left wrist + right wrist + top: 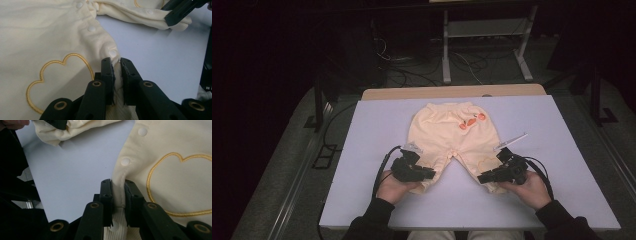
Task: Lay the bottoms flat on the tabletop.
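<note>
- Pale yellow baby trousers [449, 137] lie flat at the centre of the high view on the lilac-white worktop [562, 150], waistband toward the top of the frame, leg ends toward the bottom.
- Left gripper [424, 174], lower centre-left of the high view: clamped on the hem of the leg end on that side. Its own view shows both jaws pinching a fold of cream cloth [117, 75] at lower centre.
- Right gripper [484, 177], lower centre-right: likewise closed on the other leg end; its own view has ribbed cuff fabric [118, 195] squeezed between the jaws.
- Hands [394, 189] and dark sleeves enter from the bottom edge, a black cable looping off each gripper.
- Nothing lies between the two leg ends except bare worktop.
- A thin white tag or strip [511, 141] lies just right of the trousers, above the right gripper; what it is cannot be told.
- The gripper views alone show the snap buttons [91, 29] along the inseam and a gold-stitched cloud outline [175, 187]; the high view alone shows the orange print [472, 121] near the waistband.
- Far, top of the high view: a white desk frame [484, 30] and floor cables in the dark.
</note>
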`<state>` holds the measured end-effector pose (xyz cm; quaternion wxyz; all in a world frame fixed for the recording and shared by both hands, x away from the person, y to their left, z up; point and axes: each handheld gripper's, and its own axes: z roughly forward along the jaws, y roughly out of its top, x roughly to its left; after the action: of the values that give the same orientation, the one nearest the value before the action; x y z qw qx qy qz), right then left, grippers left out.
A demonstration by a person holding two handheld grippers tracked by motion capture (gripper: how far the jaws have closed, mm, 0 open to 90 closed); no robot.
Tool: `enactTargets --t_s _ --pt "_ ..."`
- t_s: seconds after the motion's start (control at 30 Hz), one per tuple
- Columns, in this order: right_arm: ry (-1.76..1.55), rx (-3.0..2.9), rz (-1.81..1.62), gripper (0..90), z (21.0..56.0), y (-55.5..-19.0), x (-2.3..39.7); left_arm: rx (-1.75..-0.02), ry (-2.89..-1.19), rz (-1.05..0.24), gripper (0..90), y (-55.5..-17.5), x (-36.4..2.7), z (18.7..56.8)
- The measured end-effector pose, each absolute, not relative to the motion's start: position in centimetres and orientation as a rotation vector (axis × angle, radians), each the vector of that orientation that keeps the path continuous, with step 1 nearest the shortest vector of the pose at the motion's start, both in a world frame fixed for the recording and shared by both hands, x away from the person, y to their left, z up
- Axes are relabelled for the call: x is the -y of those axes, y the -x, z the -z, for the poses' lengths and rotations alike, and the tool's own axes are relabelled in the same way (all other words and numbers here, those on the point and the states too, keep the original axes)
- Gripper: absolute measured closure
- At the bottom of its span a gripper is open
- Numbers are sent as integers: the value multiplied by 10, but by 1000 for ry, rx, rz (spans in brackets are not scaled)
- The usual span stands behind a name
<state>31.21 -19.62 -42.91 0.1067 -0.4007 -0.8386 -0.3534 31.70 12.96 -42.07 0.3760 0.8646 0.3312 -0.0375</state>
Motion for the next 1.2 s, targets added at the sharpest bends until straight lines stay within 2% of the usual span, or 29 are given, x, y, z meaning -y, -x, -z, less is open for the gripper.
enactTargets --t_s 0.7,0.87,1.03,1.2 --pt "1145 2430 993 754 432 -301 186 -787 -2261 206 754 -313 -122 423" --pt "1130 2392 1011 696 432 -302 186 -768 -2195 274 614 -315 -124 423" --pt "1126 2374 1070 629 429 -302 190 -764 -2180 202 455 -313 -125 420" --pt "1109 2425 1165 518 422 -301 192 -759 -2143 150 347 -311 -128 417"
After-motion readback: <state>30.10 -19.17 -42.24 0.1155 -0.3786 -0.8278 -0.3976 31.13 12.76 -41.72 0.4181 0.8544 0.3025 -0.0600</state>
